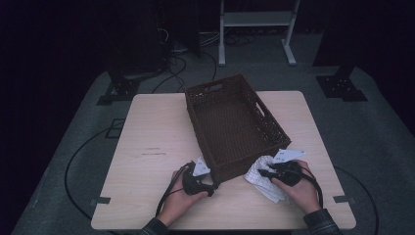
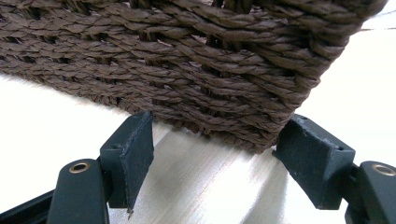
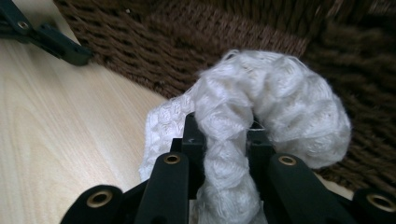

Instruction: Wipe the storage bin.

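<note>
Right gripper (image 3: 224, 140) pinches cloth (image 3: 275, 102); left gripper (image 2: 215, 154), wide, braces basket (image 1: 230, 122). Lift cloth clear of rim.

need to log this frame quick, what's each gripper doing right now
Left gripper: open, jaws spread at the near corner of the brown woven basket, gripping nothing.
Right gripper: shut on the white knitted cloth.

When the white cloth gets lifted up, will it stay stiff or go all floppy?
Probably floppy: the white cloth already bends over the right gripper in a soft loop, with the jaws pinched on a fold. It looks light, being thin knit. It likely won't slip, since its bumpy weave gives grip, though loose ends may drag on the table.
</note>
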